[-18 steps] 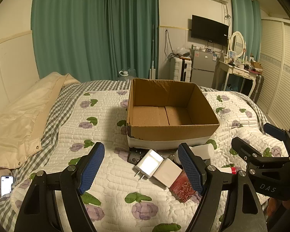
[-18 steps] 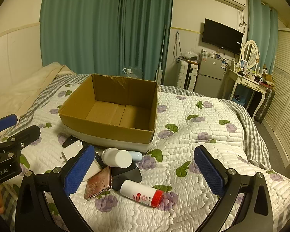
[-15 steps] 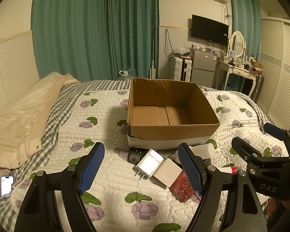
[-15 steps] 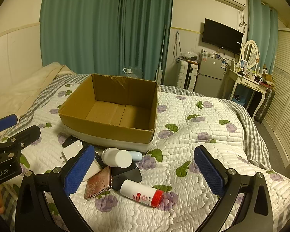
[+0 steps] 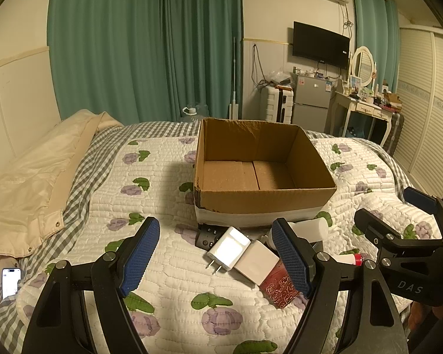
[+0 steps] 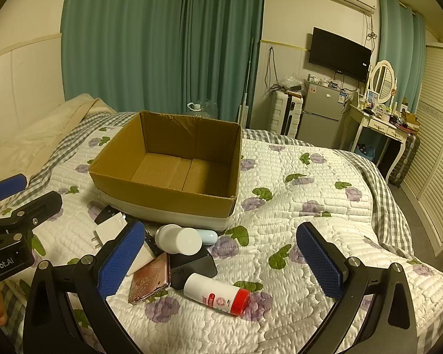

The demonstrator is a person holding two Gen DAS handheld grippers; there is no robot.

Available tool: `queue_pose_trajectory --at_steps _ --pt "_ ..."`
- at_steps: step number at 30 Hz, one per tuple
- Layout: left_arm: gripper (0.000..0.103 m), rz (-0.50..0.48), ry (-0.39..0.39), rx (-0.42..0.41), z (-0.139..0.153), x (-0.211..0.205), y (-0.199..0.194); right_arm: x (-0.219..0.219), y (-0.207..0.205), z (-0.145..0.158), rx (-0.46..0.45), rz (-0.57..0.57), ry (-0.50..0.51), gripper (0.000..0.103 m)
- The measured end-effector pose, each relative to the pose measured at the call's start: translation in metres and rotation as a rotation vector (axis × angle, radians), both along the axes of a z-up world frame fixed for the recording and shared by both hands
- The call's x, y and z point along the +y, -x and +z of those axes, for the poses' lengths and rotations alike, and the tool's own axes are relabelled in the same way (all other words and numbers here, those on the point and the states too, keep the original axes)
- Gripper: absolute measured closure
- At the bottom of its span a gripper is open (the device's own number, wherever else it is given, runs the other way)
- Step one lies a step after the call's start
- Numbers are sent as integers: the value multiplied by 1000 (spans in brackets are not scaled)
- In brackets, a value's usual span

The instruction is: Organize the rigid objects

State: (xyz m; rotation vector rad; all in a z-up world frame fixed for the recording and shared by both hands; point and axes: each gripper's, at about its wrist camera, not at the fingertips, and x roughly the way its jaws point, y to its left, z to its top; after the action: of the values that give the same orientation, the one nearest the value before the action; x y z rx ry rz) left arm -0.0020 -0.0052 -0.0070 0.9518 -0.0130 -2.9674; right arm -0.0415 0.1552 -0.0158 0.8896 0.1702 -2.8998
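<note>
While both grippers are hovering above the quilted bed, the scene is reading as follows.

Left gripper (image 5: 214, 256): hanging over the near edge of the bed with its blue-padded fingers spread wide apart, holding nothing.
Right gripper (image 6: 221, 258): hanging to the right of the left one, its blue-padded fingers also spread wide and gripping nothing.
Open brown cardboard box (image 5: 260, 171): sitting upright on the white floral quilt (image 5: 168, 188) behind the cluster of items, with its bare floor showing.
White wall charger with two metal prongs (image 5: 229, 247): lying flat just in front of the box, prongs pointing toward the camera, between the left gripper's fingers in the left wrist view.
White square adapter block (image 5: 261, 261): lying against the right side of the charger.
Black remote-like device (image 5: 206, 234): lying partly under the charger, near the box's front left corner.
Red-and-gold patterned flat case (image 6: 150, 277): lying on the quilt, touching the adapter block and the dark grey wedge-shaped object (image 6: 192, 267).
White cylindrical bottle (image 6: 180, 239): lying on its side, resting on the grey wedge.
Pale blue rounded item (image 6: 208, 236): peeking out just behind the white bottle.
White bottle with red cap (image 6: 218, 293): lying on its side nearest the right gripper, cap pointing right.
Smartphone with lit screen (image 5: 11, 281): lying at the left edge of the bed, well apart from the cluster.
Cream padded jacket (image 5: 35, 183): lying along the left side of the bed.
</note>
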Motion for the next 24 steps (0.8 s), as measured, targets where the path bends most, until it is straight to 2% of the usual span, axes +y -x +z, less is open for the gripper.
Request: queue_pose_trajectory --at_steps 24 --pt "22 -4 2 10 2 -1 -3 1 -4 4 5 6 -4 0"
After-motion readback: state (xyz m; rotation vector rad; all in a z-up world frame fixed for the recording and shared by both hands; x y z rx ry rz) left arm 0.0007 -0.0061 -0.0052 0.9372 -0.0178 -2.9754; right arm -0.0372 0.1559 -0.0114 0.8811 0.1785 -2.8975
